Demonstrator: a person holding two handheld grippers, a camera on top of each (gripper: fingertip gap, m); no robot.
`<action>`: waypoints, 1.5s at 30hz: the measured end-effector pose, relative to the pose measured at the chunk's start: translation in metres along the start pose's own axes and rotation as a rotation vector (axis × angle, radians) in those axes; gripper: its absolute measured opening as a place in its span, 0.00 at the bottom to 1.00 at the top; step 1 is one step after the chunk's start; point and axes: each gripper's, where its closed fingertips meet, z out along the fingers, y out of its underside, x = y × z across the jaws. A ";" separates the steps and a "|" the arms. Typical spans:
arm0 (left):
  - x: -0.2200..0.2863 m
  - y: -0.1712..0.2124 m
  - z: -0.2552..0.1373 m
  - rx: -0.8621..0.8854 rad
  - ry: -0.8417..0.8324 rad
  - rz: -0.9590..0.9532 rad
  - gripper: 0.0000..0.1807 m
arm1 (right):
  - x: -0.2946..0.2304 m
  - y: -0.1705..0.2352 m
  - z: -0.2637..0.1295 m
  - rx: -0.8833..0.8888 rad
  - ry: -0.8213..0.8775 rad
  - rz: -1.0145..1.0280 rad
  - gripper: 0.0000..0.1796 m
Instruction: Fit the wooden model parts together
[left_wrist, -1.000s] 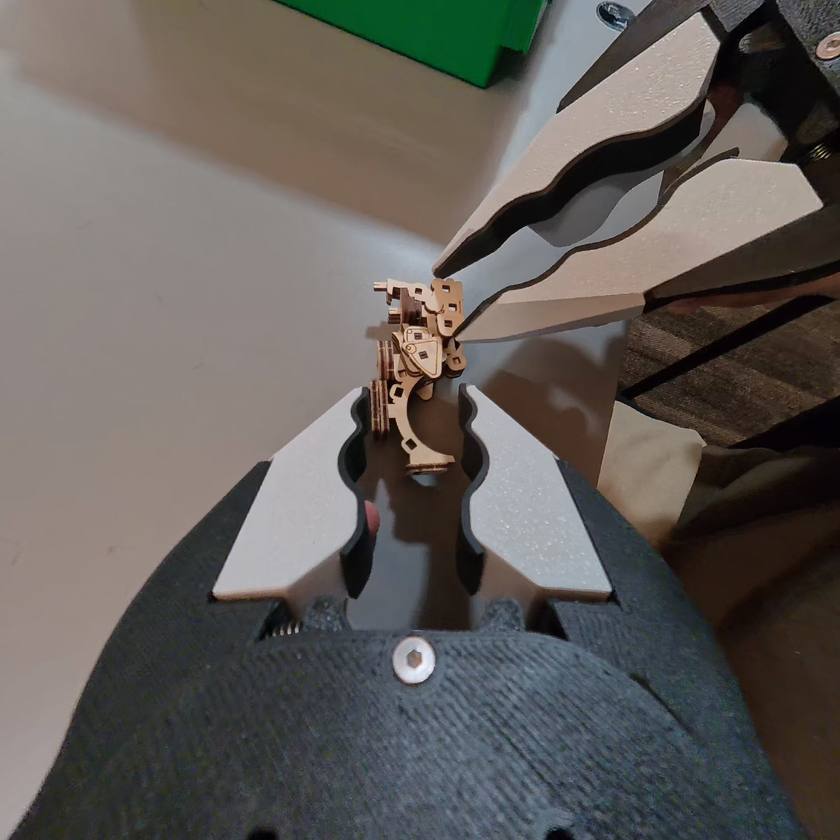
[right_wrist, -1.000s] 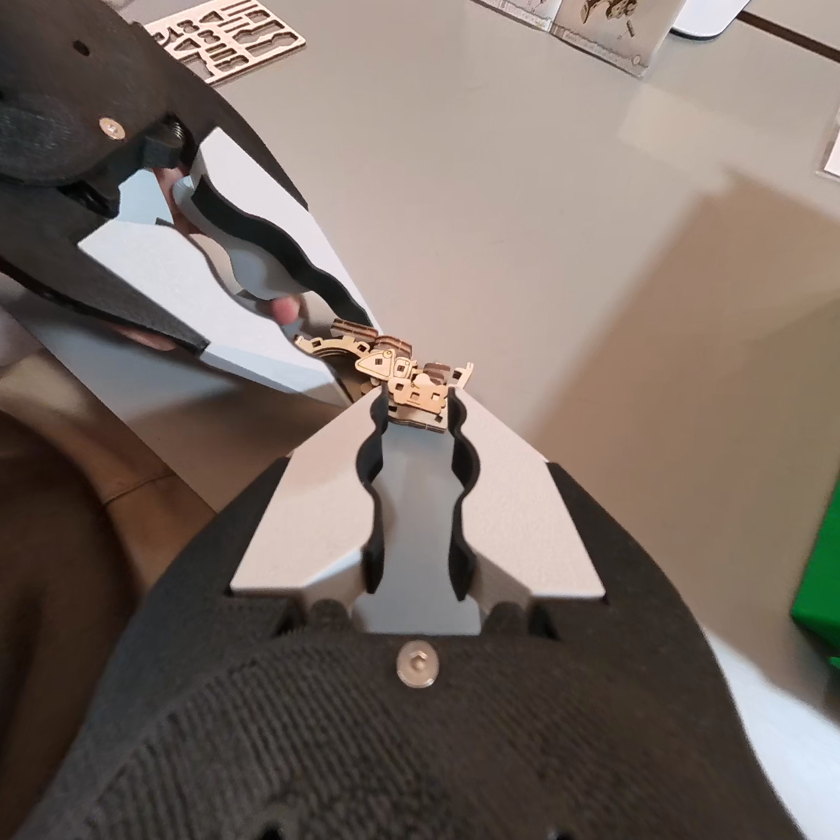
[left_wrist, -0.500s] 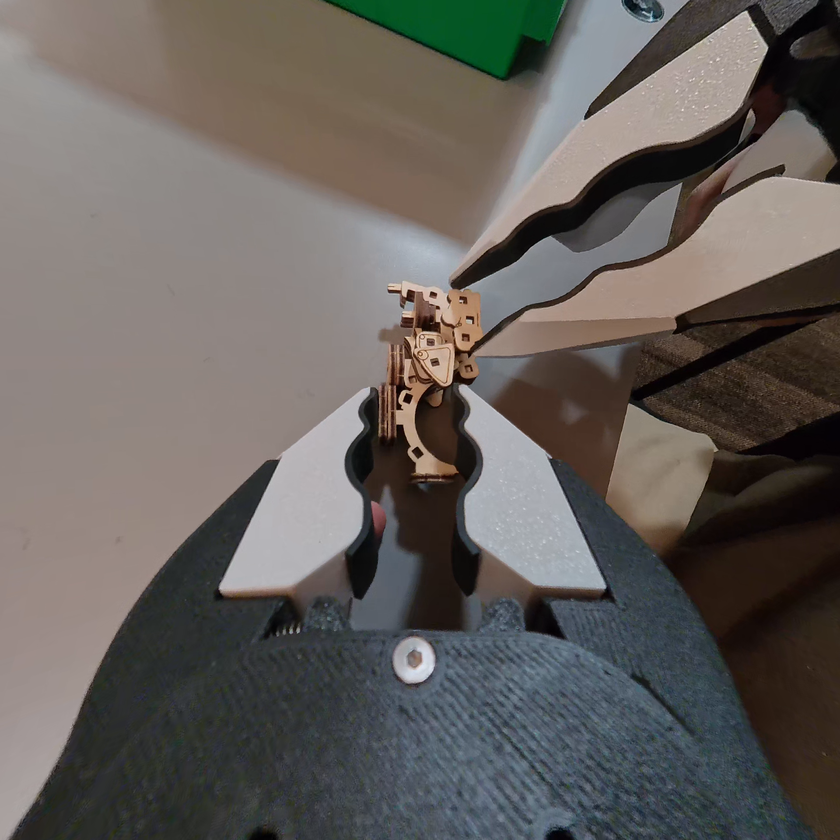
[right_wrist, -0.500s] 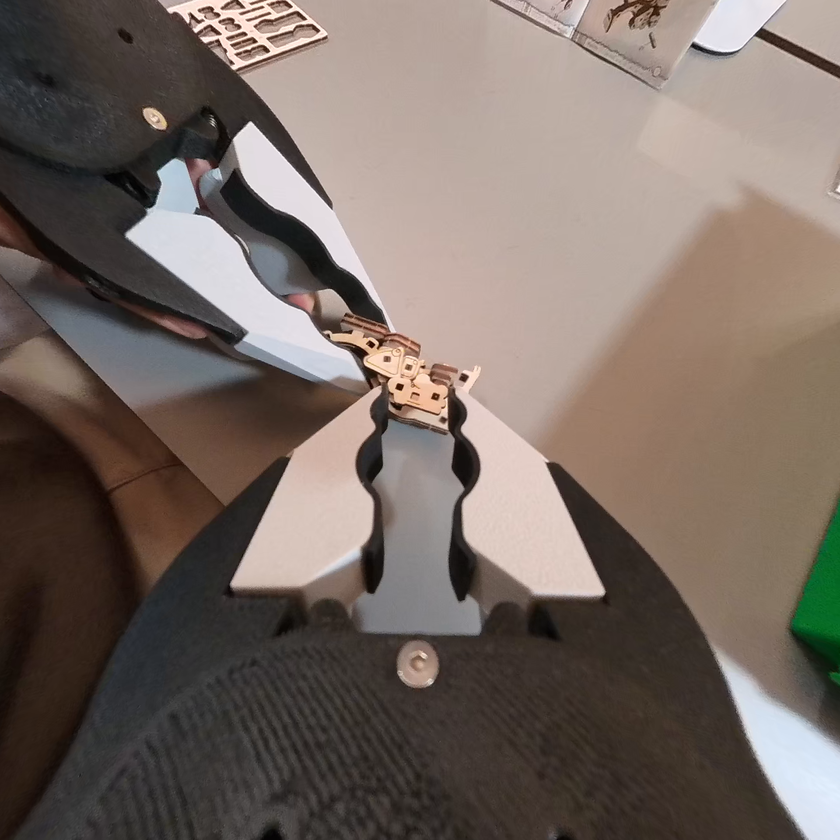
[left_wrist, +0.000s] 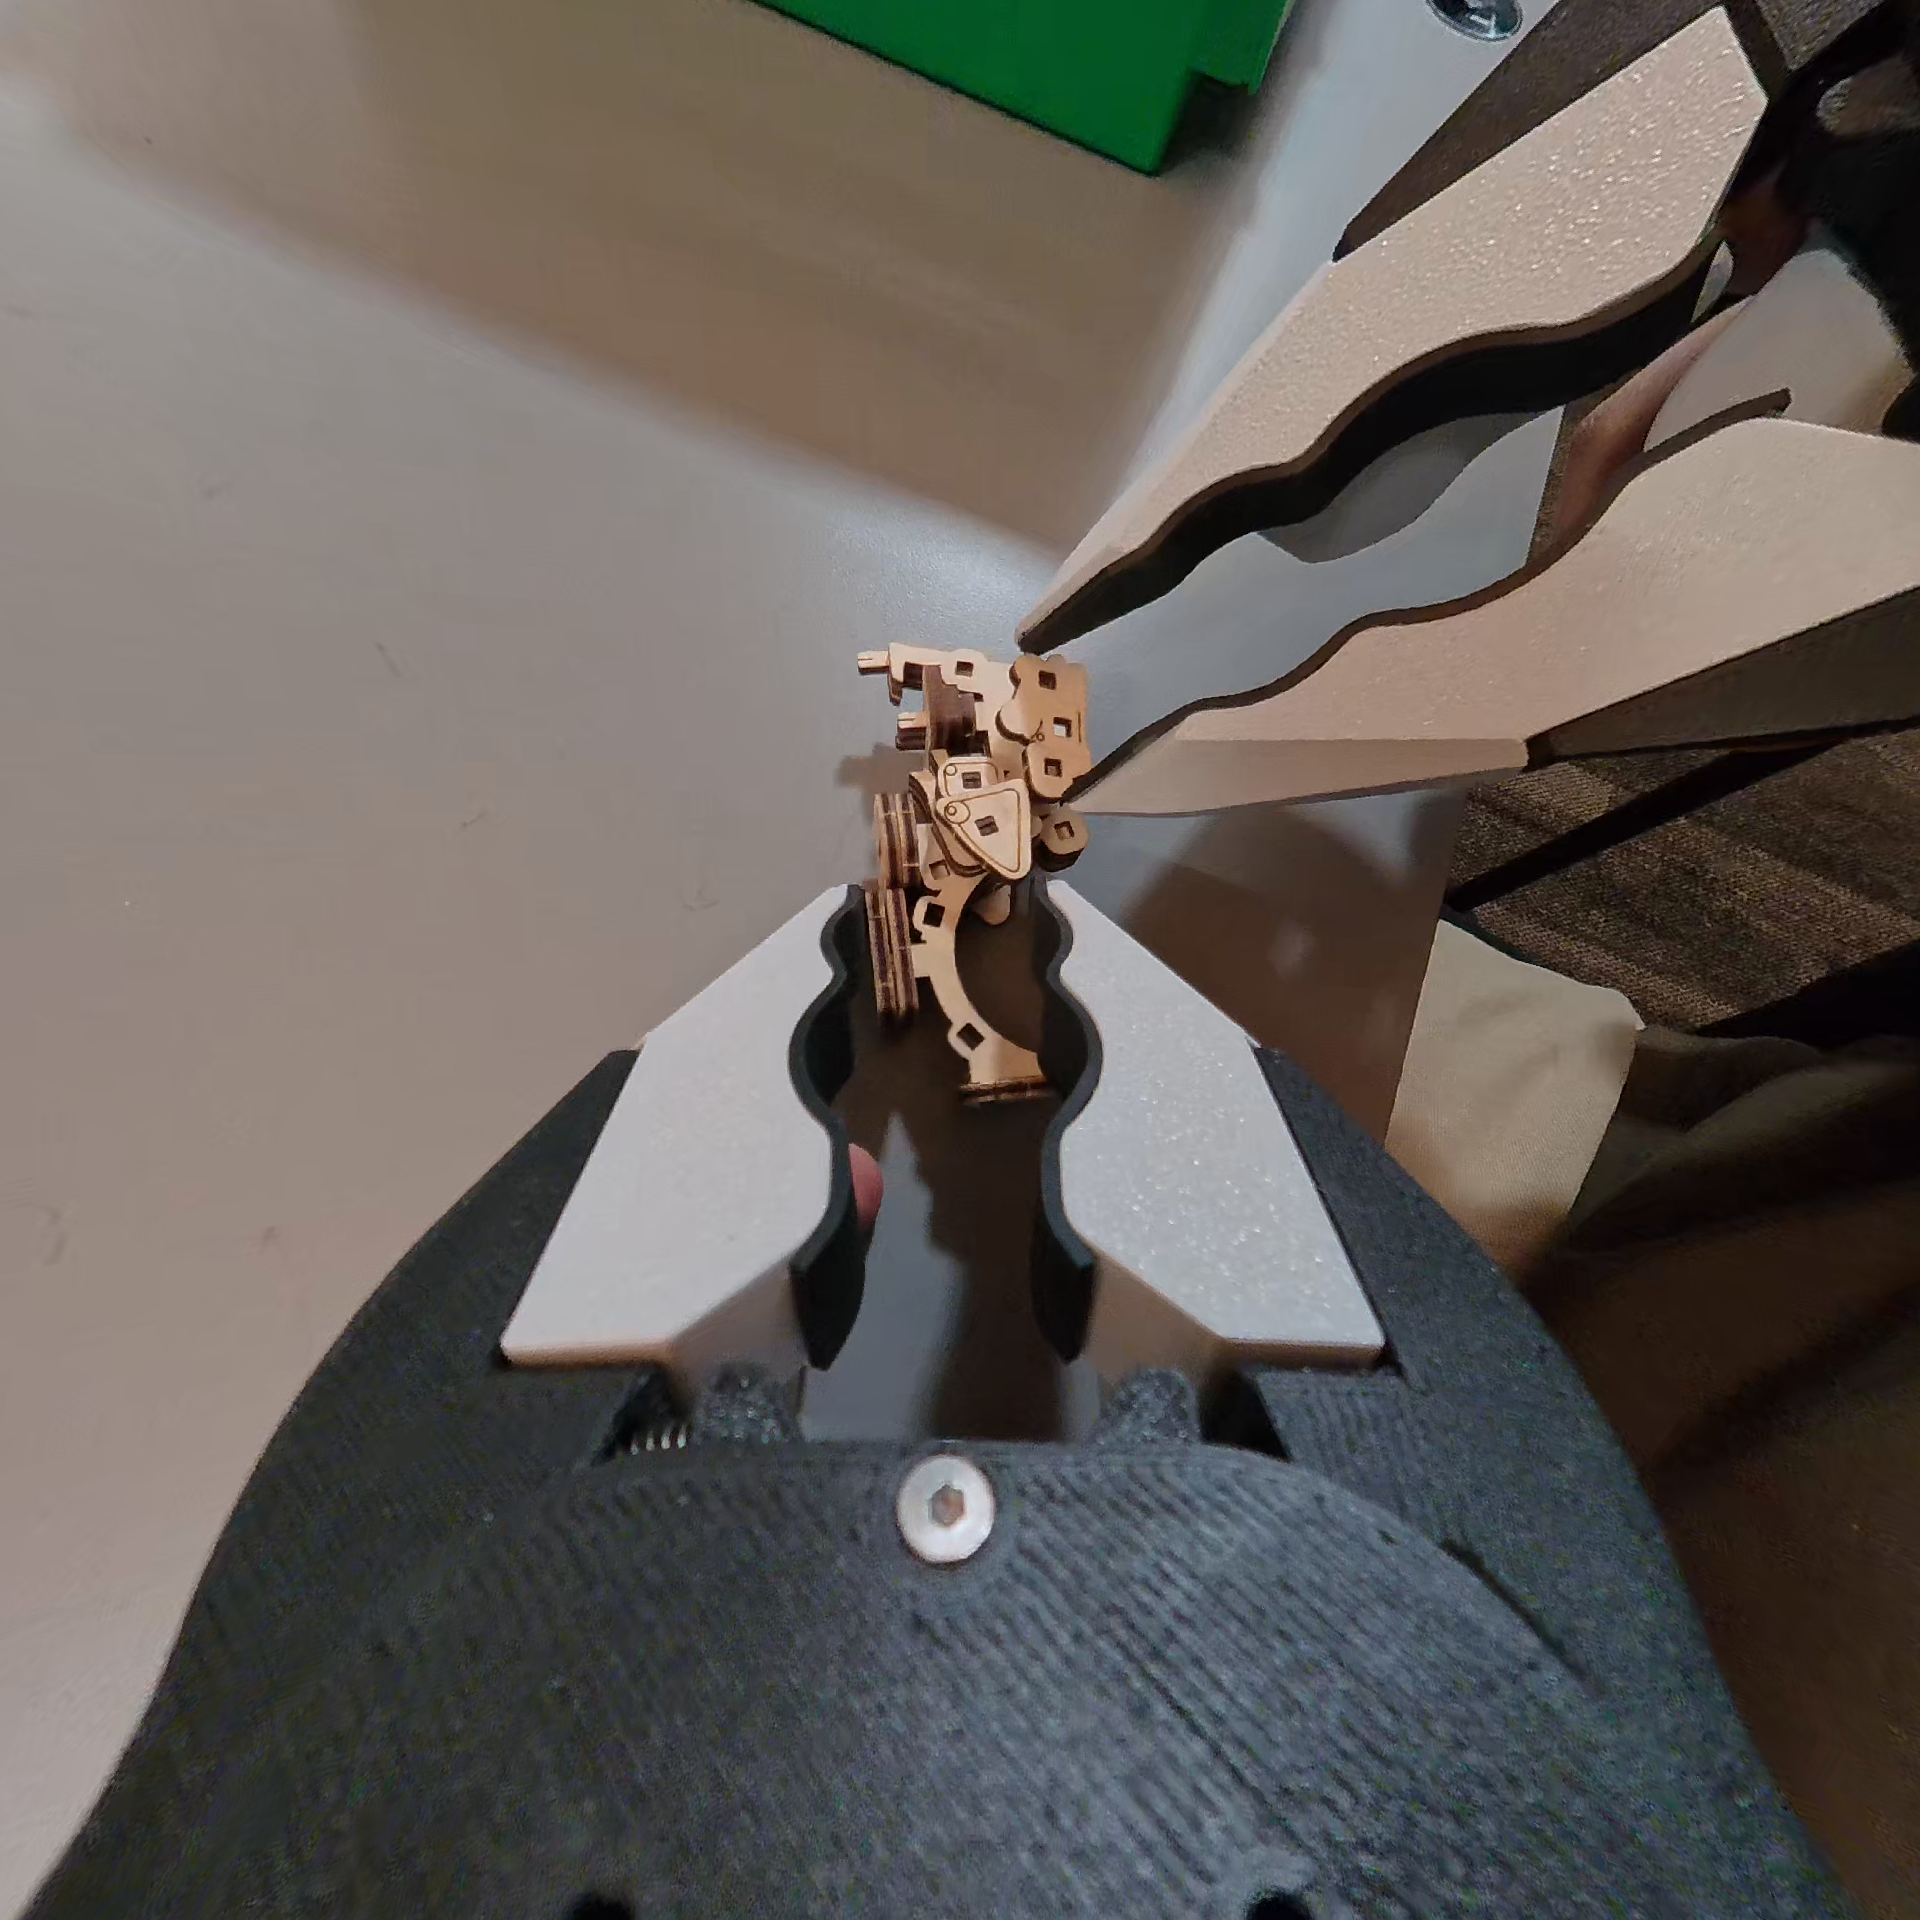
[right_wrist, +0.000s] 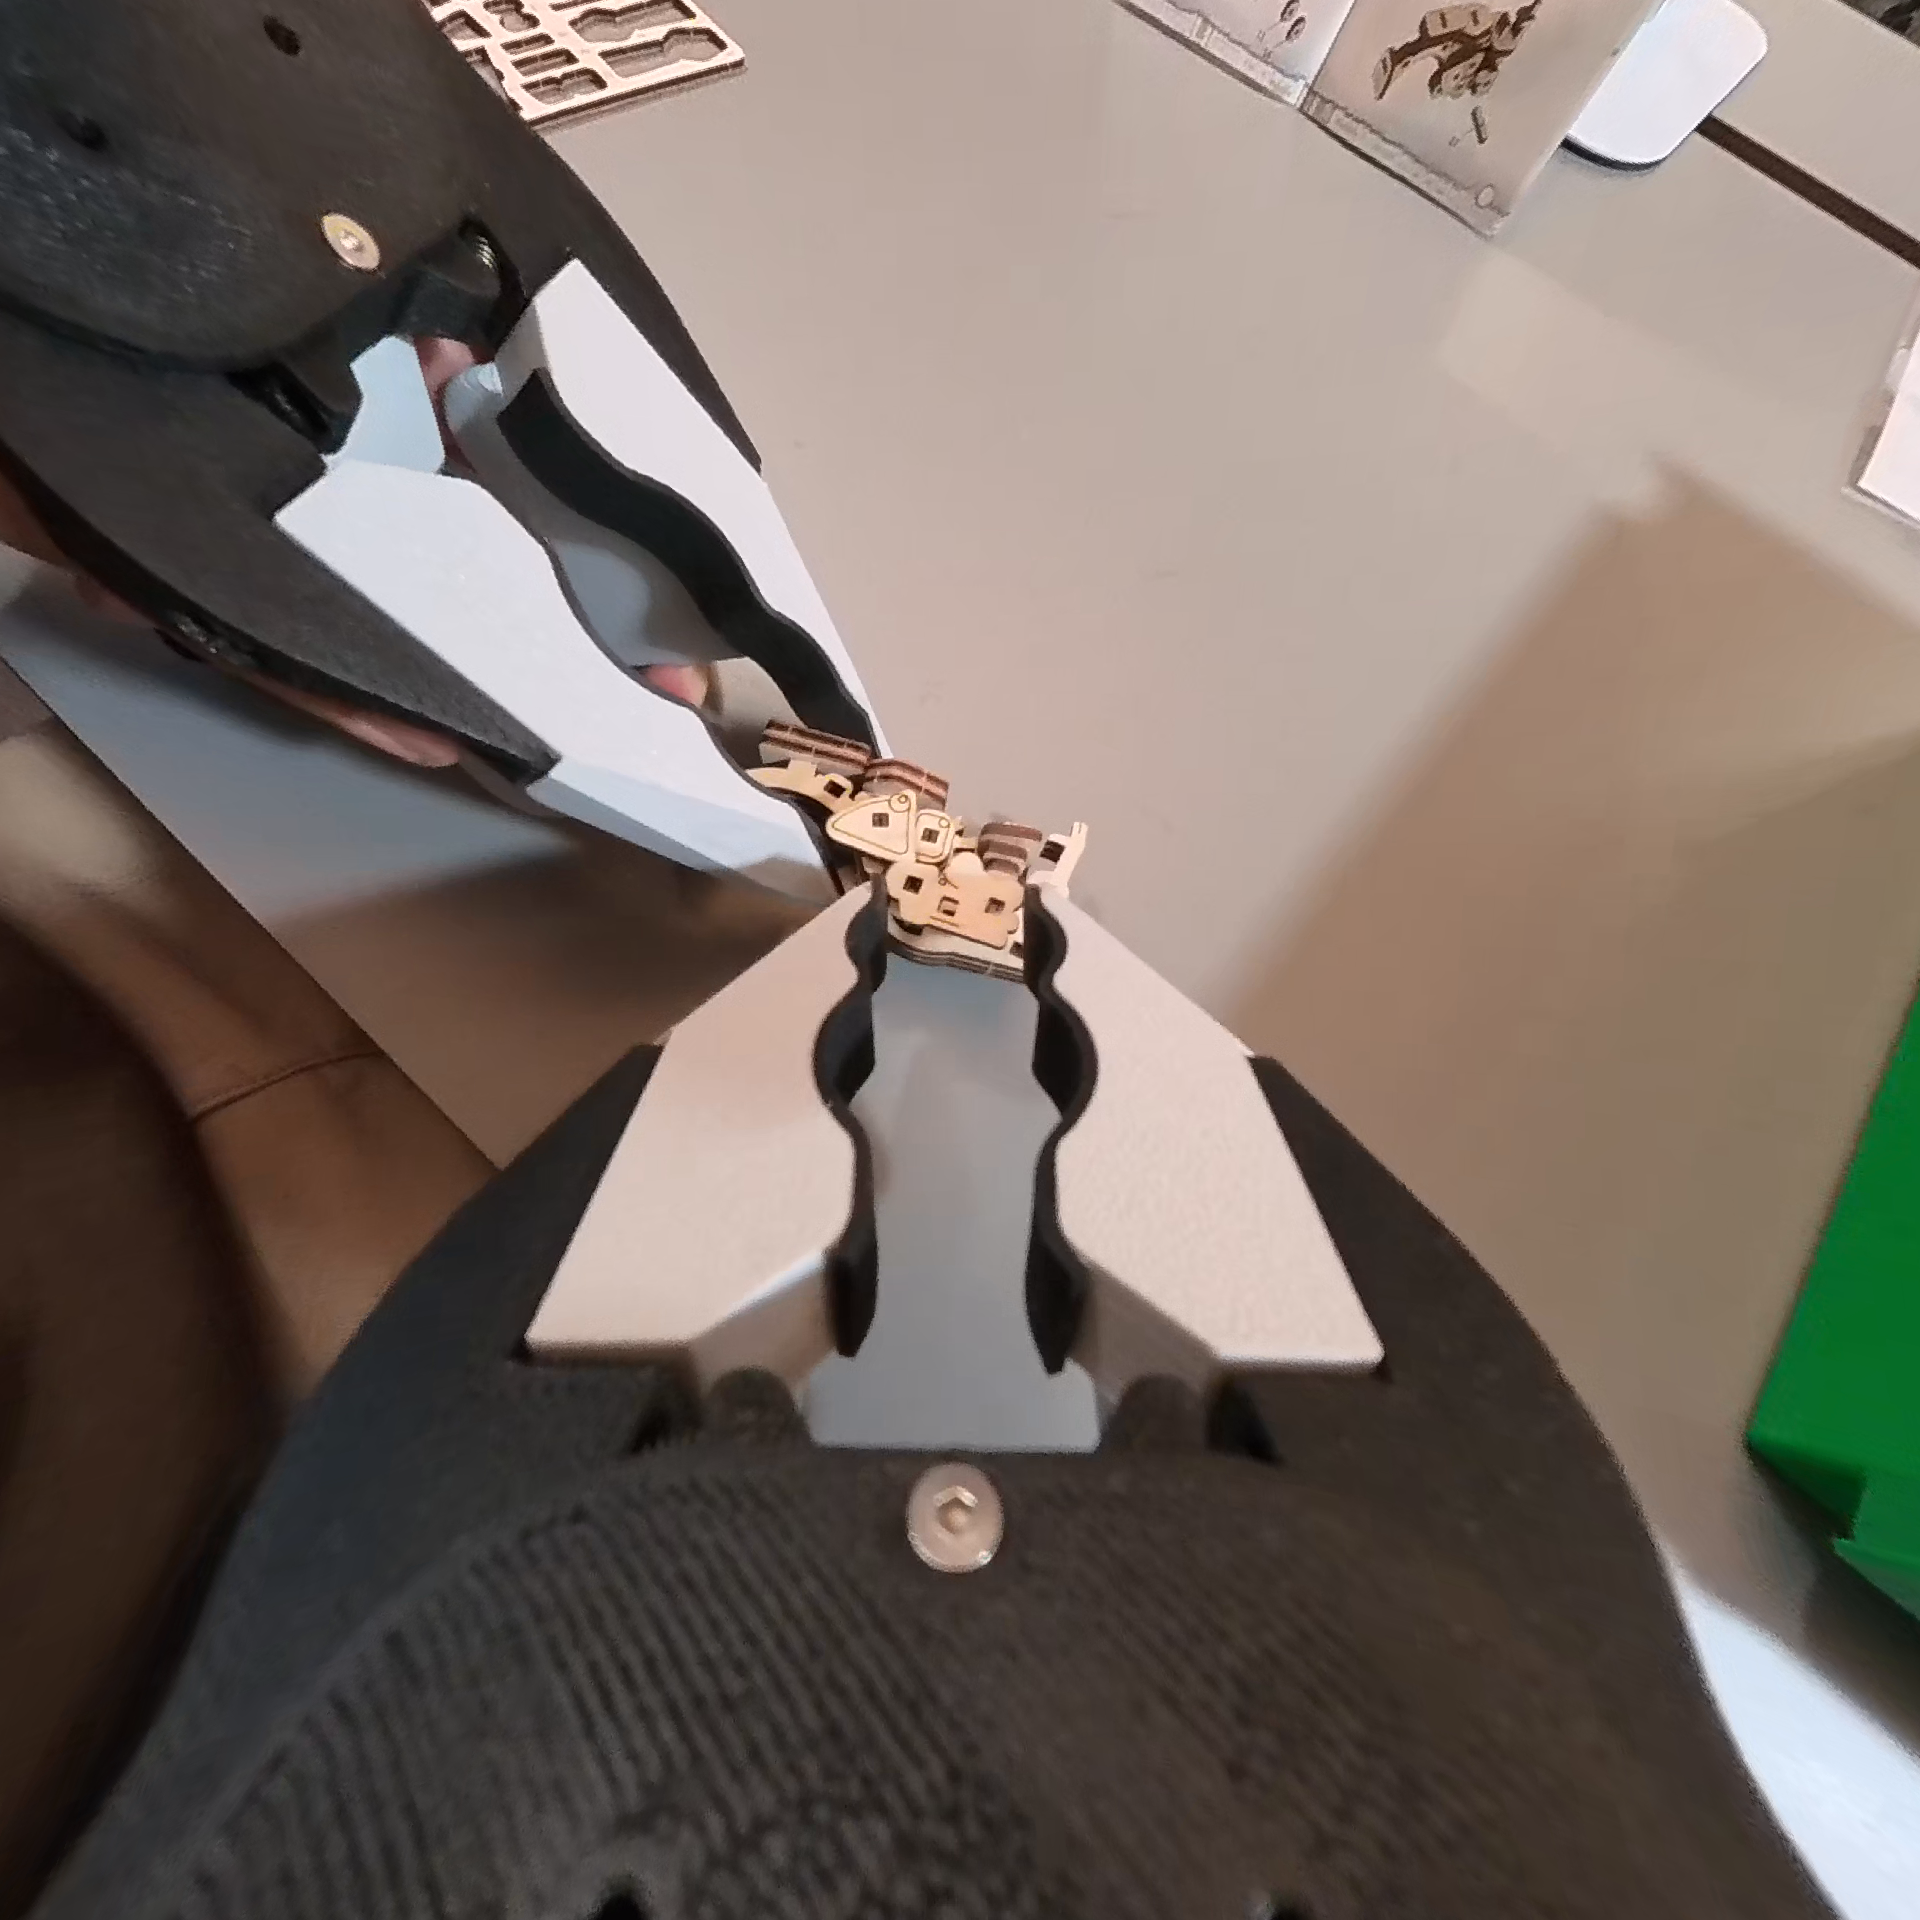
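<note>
A small wooden model (left_wrist: 982, 821) of laser-cut parts, with wheels, a curved arm and a triangular plate, is held in the air over the table's near edge. My left gripper (left_wrist: 951, 914) is shut on its lower end, with the wheels and curved arm between the fingers. My right gripper (left_wrist: 1055, 717) comes in from the upper right and is shut on the model's upper plates. In the right wrist view the right gripper (right_wrist: 951, 909) pinches the flat plates of the model (right_wrist: 883, 826), and the left gripper (right_wrist: 836, 821) reaches in from the upper left.
A green box (left_wrist: 1039, 73) stands on the grey table (left_wrist: 416, 520); it also shows at the right in the right wrist view (right_wrist: 1849, 1403). A punched wooden parts sheet (right_wrist: 613, 52), picture cards (right_wrist: 1434, 83) and a white device (right_wrist: 1662, 83) lie at the far side. A person's lap (left_wrist: 1558, 1143) is below the table edge. Less than 4 cm separates the two grippers' tips.
My left gripper's fingers have narrowed onto the model's lower end. Both grippers and the model have shifted slightly together; the right gripper keeps its hold.
</note>
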 end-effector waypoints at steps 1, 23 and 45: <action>0.000 0.000 0.000 0.000 0.000 0.000 0.15 | 0.000 0.000 0.000 0.000 0.001 -0.004 0.14; -0.001 0.000 0.000 -0.001 0.004 -0.016 0.15 | 0.001 -0.001 -0.001 0.001 0.017 -0.050 0.14; -0.003 -0.003 -0.003 0.029 0.098 -0.137 0.09 | 0.003 0.033 -0.013 -0.039 -0.217 0.096 0.25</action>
